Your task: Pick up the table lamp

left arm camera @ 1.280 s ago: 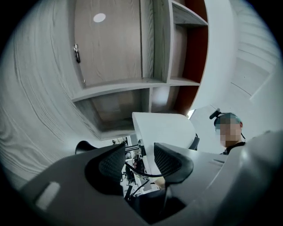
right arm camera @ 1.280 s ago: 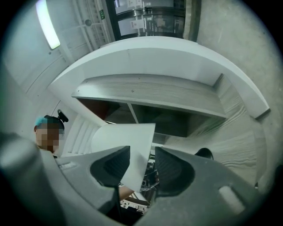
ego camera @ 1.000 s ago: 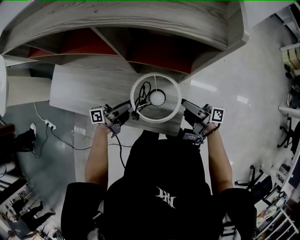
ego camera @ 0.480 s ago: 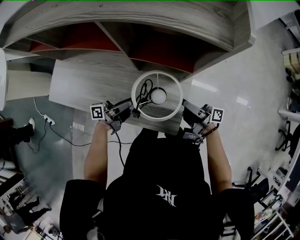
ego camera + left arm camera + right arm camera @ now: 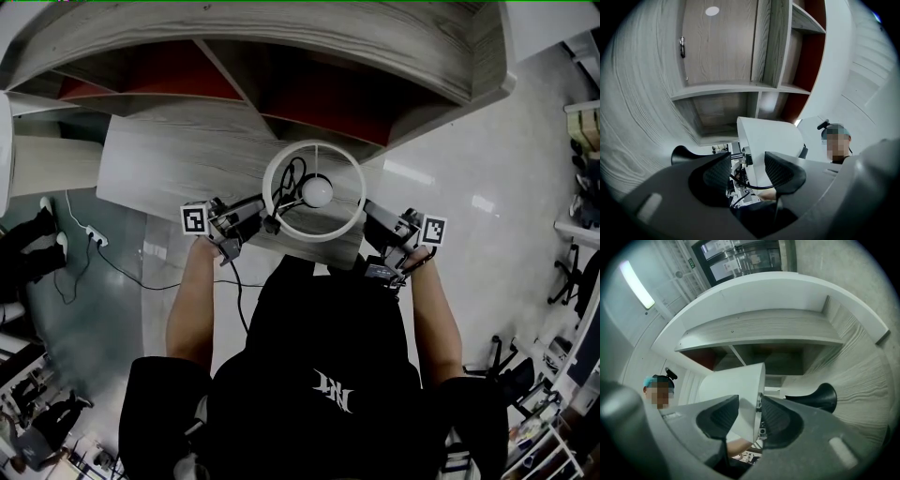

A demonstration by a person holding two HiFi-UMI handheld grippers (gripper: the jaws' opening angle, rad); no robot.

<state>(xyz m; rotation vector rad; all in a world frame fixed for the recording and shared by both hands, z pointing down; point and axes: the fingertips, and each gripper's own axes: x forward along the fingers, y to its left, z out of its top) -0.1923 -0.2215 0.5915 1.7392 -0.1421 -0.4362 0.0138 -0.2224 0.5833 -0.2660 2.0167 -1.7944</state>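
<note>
The table lamp stands on a grey wooden desk (image 5: 178, 159). In the head view its white shade (image 5: 314, 229) is a ring round the bulb (image 5: 317, 192). My left gripper (image 5: 265, 222) is at the shade's left rim and my right gripper (image 5: 369, 214) at its right rim. In the left gripper view the shade (image 5: 768, 138) hangs between the jaws of the left gripper (image 5: 747, 171), with a gap and a black cable on one side. The right gripper's (image 5: 750, 416) jaws have just been closing, and the shade's wall (image 5: 733, 380) is between them. The black flared base (image 5: 820, 398) rests on the desk.
A curved wooden shelf unit with red back panels (image 5: 319, 103) rises behind the desk. A cable runs to a power strip (image 5: 94, 246) on the floor at the left. Office chairs (image 5: 572, 272) stand at the right. The person's body fills the lower part of the head view.
Both grippers and the lamp keep their places. Only the people on the floor at the far left have shifted.
</note>
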